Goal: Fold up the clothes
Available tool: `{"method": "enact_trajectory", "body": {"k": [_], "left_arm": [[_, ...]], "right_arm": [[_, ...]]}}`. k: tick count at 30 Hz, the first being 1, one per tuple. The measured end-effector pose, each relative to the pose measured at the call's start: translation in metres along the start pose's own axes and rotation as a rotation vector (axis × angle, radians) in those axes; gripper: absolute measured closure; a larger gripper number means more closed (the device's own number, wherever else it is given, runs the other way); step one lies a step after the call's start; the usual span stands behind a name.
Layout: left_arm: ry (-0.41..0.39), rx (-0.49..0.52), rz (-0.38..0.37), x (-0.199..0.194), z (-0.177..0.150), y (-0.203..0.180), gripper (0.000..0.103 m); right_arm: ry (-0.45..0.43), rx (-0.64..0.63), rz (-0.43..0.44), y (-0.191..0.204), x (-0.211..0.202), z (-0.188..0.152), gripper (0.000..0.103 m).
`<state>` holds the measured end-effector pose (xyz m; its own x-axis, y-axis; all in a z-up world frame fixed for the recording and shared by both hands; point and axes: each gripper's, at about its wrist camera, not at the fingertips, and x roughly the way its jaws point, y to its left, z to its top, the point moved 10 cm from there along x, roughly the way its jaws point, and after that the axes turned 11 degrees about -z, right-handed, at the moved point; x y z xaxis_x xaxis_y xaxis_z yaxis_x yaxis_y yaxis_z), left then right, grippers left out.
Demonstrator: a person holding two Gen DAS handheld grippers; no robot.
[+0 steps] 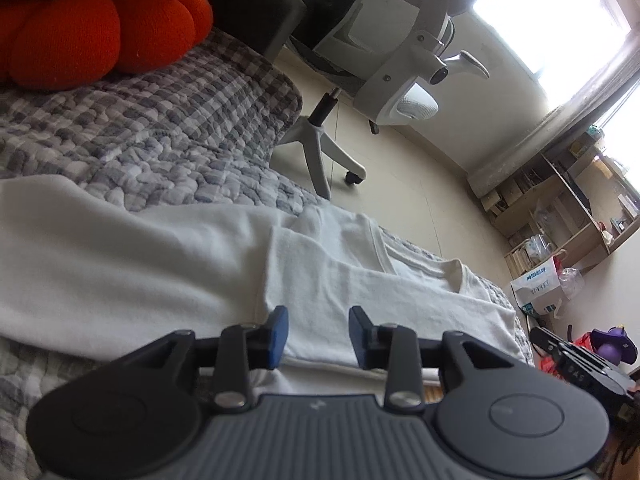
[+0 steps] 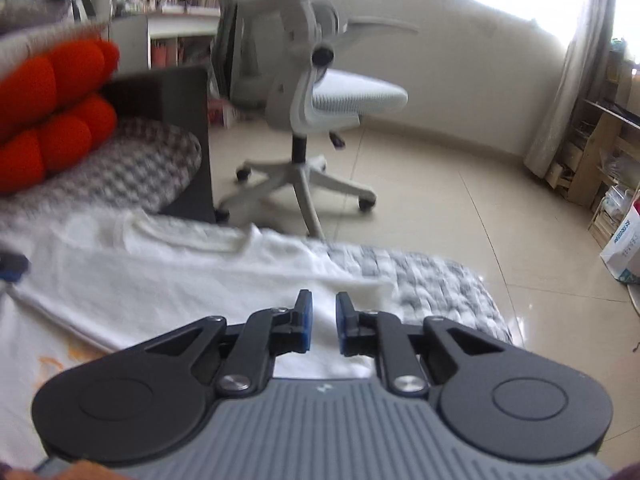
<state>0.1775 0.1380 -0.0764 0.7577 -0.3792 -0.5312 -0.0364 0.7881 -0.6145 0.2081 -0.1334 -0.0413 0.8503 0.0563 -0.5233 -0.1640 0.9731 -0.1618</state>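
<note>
So there's a white t-shirt (image 1: 340, 280) lying flat across a bed with a grey-and-white checked quilt (image 1: 160, 120), and it takes up the whole middle band of the left wrist view, with the neckline showing toward the right of centre and a sleeve folded in over the body. The left gripper (image 1: 318, 334) sits at the bottom middle of that frame, blue pads spread with a clear gap, nothing pinched; the shirt is just the background seen through the gap, right above its near hem. In the right wrist view the same shirt (image 2: 180, 280) runs from the left edge to about the middle, a bit blurry, with some orange print peeking out at lower left. The right gripper (image 2: 322, 326) is at bottom centre, jaws only narrowly apart and not clamped on anything, the tips over the shirt's right-hand end where it meets the quilt (image 2: 432, 284). The other gripper's blue tip pokes in at the far left edge of that frame. A big orange knotted cushion (image 1: 88, 24) sits at the upper left in both views, on the quilt. Beyond the bed there's a white office chair (image 2: 320, 120) on a pale tiled floor (image 2: 460, 200), a bright window at the upper right, and wooden shelves (image 1: 580, 208) crammed with stuff along the right side.
</note>
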Motion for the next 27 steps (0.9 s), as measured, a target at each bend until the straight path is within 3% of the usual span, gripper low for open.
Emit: {"method": "enact_trajectory", "body": {"k": [6, 8, 10, 12, 17, 21, 27], "left_arm": [[-0.098, -0.107, 0.008, -0.031, 0.021, 0.026, 0.067], [-0.117, -0.137, -0.002, -0.038, 0.026, 0.034, 0.068], [-0.127, -0.164, -0.028, -0.042, 0.029, 0.036, 0.068], [-0.121, -0.16, -0.056, -0.04, 0.026, 0.028, 0.068], [-0.056, -0.089, -0.051, -0.014, 0.01, 0.009, 0.067], [0.002, -0.051, 0.019, 0.01, 0.0, 0.016, 0.067], [-0.024, -0.076, 0.034, 0.0, 0.009, 0.028, 0.069]], "right_arm": [[-0.101, -0.011, 0.013, 0.029, -0.051, 0.016, 0.082], [-0.114, 0.05, 0.004, 0.027, -0.058, 0.021, 0.074], [-0.094, 0.143, 0.049, 0.027, -0.059, 0.022, 0.073], [-0.063, 0.176, 0.086, 0.034, -0.054, 0.018, 0.073], [-0.017, 0.094, 0.091, 0.06, -0.044, 0.008, 0.073], [-0.007, 0.076, 0.125, 0.073, -0.045, 0.006, 0.073], [-0.015, 0.019, 0.126, 0.078, -0.047, 0.001, 0.073]]}}
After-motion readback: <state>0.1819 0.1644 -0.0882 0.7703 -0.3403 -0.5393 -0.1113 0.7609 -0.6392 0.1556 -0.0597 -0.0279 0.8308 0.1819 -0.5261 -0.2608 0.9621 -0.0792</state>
